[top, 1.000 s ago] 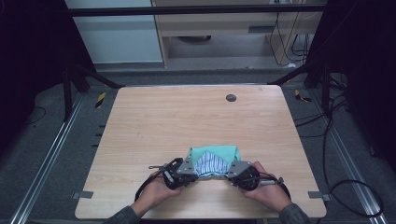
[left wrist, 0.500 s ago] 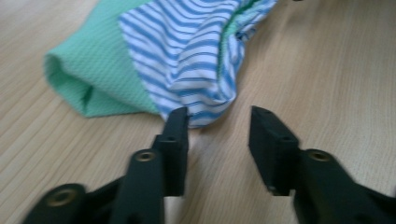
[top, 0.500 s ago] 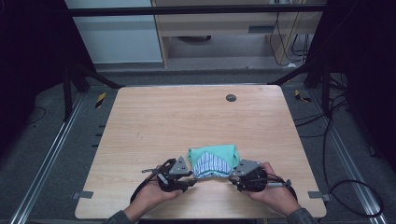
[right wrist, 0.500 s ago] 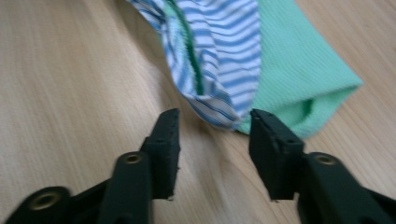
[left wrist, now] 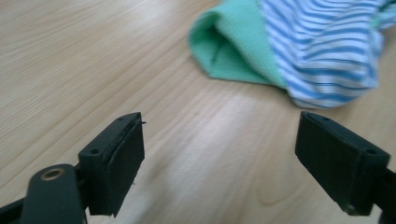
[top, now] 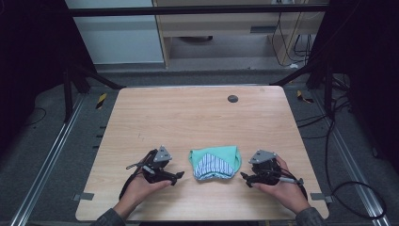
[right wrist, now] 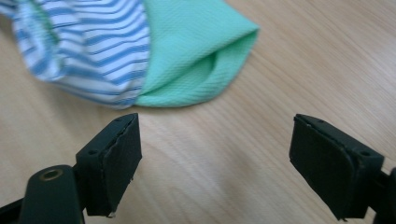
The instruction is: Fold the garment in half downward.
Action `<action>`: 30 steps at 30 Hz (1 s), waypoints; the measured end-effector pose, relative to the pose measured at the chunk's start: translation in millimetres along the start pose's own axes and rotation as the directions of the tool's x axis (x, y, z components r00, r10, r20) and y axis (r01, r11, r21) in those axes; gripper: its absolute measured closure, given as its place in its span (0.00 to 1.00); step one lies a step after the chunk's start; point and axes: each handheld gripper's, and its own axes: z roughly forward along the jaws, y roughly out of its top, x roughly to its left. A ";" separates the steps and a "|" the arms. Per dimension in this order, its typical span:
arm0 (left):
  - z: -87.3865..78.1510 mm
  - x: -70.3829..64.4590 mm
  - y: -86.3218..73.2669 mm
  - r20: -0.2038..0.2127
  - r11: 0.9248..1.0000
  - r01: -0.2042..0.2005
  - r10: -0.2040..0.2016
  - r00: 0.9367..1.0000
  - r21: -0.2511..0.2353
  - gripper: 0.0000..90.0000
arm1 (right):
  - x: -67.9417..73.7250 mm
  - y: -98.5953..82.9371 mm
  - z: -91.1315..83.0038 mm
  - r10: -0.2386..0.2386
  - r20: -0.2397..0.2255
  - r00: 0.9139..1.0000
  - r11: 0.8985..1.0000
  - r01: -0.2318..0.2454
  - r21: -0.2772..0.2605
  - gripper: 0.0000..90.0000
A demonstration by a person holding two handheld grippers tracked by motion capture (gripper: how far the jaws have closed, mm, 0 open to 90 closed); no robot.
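A folded garment (top: 215,162), mint green with a blue-and-white striped part on top, lies on the wooden table (top: 188,117) near its front edge. My left gripper (top: 178,175) rests to its left, open and empty, a short gap away from the cloth. My right gripper (top: 244,177) sits to its right, open and empty too. In the left gripper view the garment (left wrist: 289,46) lies ahead at upper right, beyond the gripper (left wrist: 219,163). In the right gripper view the garment (right wrist: 140,51) lies at upper left, past the gripper (right wrist: 215,163).
A small dark round disc (top: 232,98) sits near the table's far edge. Metal rails (top: 51,155) run along the floor on both sides, and cables (top: 339,127) lie at the right. A cabinet (top: 226,28) stands behind the table.
Both grippers have let go of the garment and drawn apart sideways, left one leftward, right one rightward. The garment now lies flat on the table between them.
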 end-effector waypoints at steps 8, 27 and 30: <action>9.0 26.6 -7.6 -0.060 0.996 0.089 -0.088 0.994 0.015 0.14 | -23.7 -2.8 11.2 0.131 0.046 0.990 0.991 -0.131 0.001 0.14; 13.1 79.0 -13.4 -0.216 0.975 0.217 -0.221 0.951 -0.045 0.11 | -73.7 -3.6 41.7 0.399 0.135 0.907 0.917 -0.396 -0.054 0.08; 13.2 84.4 -15.9 -0.234 0.971 0.233 -0.240 0.942 -0.055 0.11 | -78.2 -5.1 44.3 0.419 0.150 0.895 0.908 -0.413 -0.070 0.08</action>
